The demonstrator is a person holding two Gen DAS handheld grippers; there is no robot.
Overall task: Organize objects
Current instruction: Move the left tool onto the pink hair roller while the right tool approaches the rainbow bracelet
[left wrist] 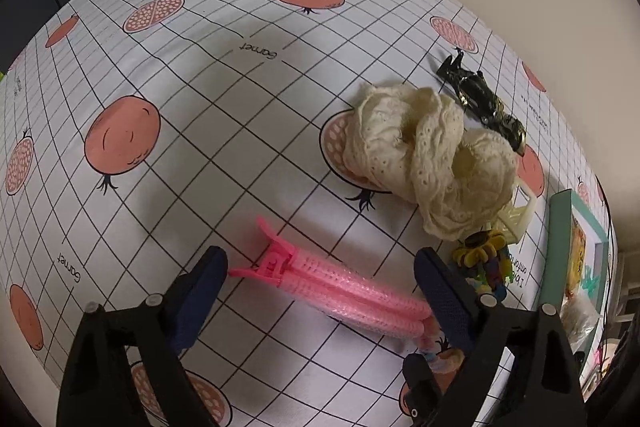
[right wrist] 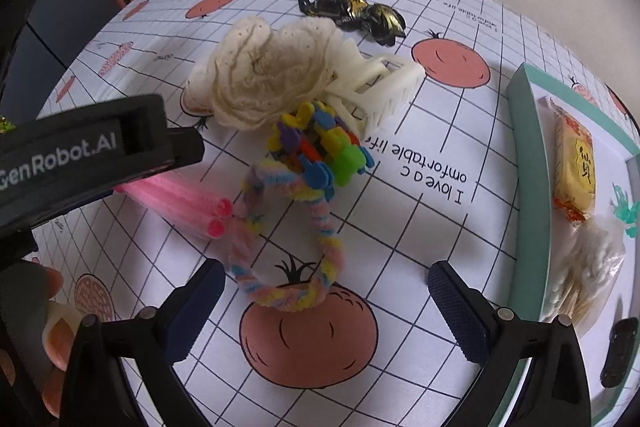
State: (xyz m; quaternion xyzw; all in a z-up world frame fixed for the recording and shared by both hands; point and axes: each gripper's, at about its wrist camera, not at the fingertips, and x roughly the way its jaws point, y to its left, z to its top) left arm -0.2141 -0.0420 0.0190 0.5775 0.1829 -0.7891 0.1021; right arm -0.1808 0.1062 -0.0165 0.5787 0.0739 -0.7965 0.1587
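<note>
A pink hair clip [left wrist: 336, 289] lies on the patterned cloth between the open fingers of my left gripper [left wrist: 320, 287], its far end near the right finger; it shows in the right wrist view as pink tubes [right wrist: 180, 199]. My right gripper [right wrist: 326, 307] is open, low over a pastel twisted loop [right wrist: 288, 247] tied to a multicoloured foam piece [right wrist: 320, 147]. Beyond them sit a cream lace scrunchie [right wrist: 264, 83] [left wrist: 424, 155], a white claw clip [right wrist: 380, 87] and a black and gold bow clip [right wrist: 356, 11] [left wrist: 480, 95].
A teal-edged tray [right wrist: 524, 163] [left wrist: 560, 247] at the right holds a yellow snack packet [right wrist: 576, 163] and a clear bag of white pieces [right wrist: 592, 267]. The left gripper's black body [right wrist: 88, 155] fills the left of the right wrist view, with a hand [right wrist: 48, 327] below it. A wall stands behind the table.
</note>
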